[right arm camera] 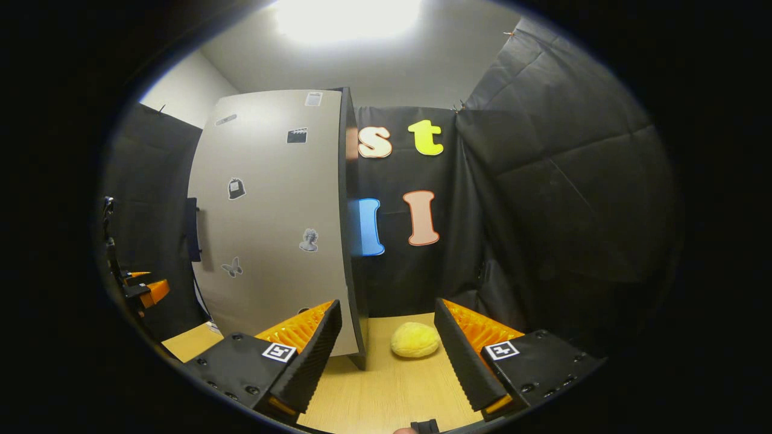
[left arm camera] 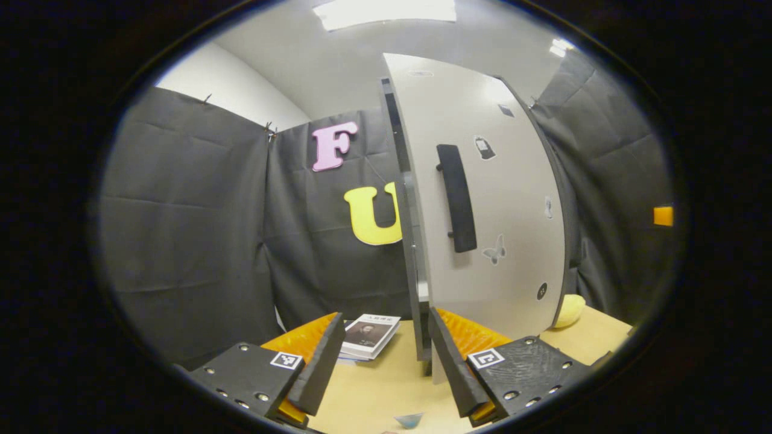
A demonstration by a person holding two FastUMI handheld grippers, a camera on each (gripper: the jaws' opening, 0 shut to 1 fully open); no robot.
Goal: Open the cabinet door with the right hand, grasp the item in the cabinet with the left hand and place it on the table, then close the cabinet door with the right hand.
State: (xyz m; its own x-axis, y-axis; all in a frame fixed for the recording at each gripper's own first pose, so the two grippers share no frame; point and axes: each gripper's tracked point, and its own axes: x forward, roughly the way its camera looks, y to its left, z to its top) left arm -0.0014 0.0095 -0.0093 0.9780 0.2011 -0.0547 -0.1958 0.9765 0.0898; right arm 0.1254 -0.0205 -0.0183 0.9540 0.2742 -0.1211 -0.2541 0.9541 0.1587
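L hand-held gripper (left arm camera: 381, 355): jaws spread wide, nothing btwn them, low over worktop (left arm camera: 374, 392); also seen at far left edge of right gripper view.
R hand-held gripper (right arm camera: 389, 349): jaws wide apart, empty, above the worktop.
Small blue-grey scrap (left arm camera: 410, 419): on worktop at bottom edge of left gripper view, btwn the fingers; can't tell what it is.
Books (left arm camera: 369, 335): short stack lying flat on worktop, just beyond L gripper, left of cabinet (left arm camera: 416, 283).
Cabinet door (left arm camera: 482, 199): pale grey, w/ small stickers; in left gripper view its handle edge stands a little off the cabinet's dark front edge; can't tell how far ajar.
Door handle (left arm camera: 456, 198): dark vertical bar near door's left edge in left gripper view.
Yellow soft item (right arm camera: 415, 339): rounded, resting on worktop just right of cabinet, btwn R gripper's fingers in right gripper view; in left gripper view peeks out past door's lower right corner.
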